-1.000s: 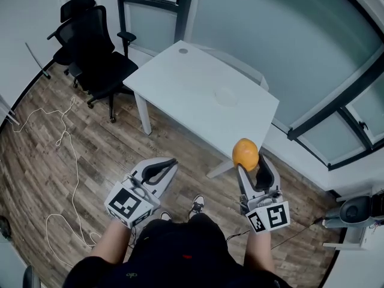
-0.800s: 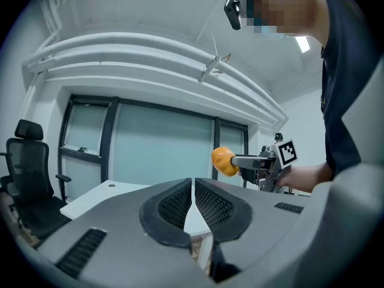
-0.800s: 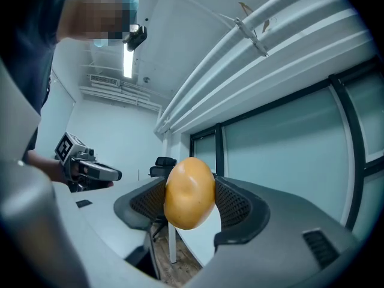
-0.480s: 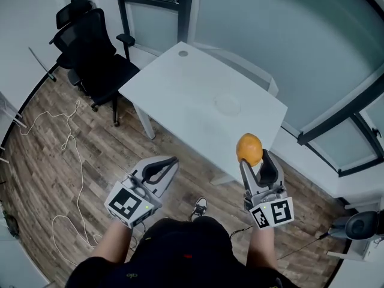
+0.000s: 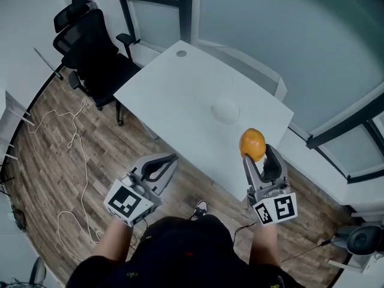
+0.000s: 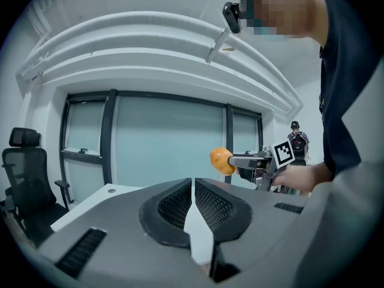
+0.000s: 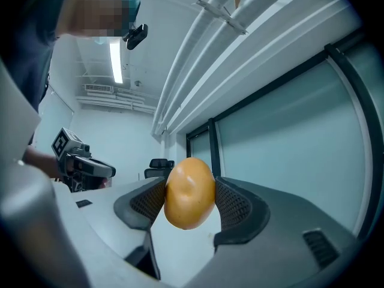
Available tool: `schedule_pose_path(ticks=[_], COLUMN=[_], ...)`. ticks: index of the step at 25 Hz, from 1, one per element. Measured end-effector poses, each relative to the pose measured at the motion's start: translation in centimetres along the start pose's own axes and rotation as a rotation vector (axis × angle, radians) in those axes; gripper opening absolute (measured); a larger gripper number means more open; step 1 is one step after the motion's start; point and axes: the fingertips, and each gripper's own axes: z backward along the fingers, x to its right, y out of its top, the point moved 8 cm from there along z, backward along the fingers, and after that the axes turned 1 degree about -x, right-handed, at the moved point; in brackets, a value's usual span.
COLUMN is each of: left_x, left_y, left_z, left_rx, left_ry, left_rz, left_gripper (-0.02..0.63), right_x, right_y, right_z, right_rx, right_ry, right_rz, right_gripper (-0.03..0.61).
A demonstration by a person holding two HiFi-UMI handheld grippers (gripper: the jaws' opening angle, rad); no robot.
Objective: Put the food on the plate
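Bright, even indoor light; sharp centres, strong fisheye curvature at edges.

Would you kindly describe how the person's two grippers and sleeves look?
Both the grey handheld left gripper and right gripper have two curved jaws lined with black ribbed pads. Each carries a white cube printed with black square markers. The person wears a black top; the forearms are unsleeved.
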Motion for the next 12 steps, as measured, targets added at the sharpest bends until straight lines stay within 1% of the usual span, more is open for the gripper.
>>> schedule_pose_path(ticks=[2, 6, 9, 12], left_x=[0.2, 0.1, 0.1, -0.4], left_y=[0.3, 0.2, 0.1, 0.5], left_z=[-1.5, -4.0, -5.6, -6.8], left_rx=[0.009, -0.011, -0.029, -0.016], left_ry=[-0.005, -0.001, -0.004, -0.02], left_rz=[0.006, 0.008, 0.007, 0.014], left_gripper=[0.035, 0.035, 0.035, 0.035], right_x=[1.6, 4.1, 5.5, 6.3], right_y=[-0.3, -0.6, -0.9, -1.1], right_z=[-0.4, -1.4, -1.8, -2.4], right_rx=[-0.004, -0.013, -0.017, -0.028], right_ry=[0.007, 0.022, 0.021, 0.014], right_rz=[-0.007, -0.005, -0.008, -0.007], right_gripper=[0.275, 0.275, 0.275, 0.275])
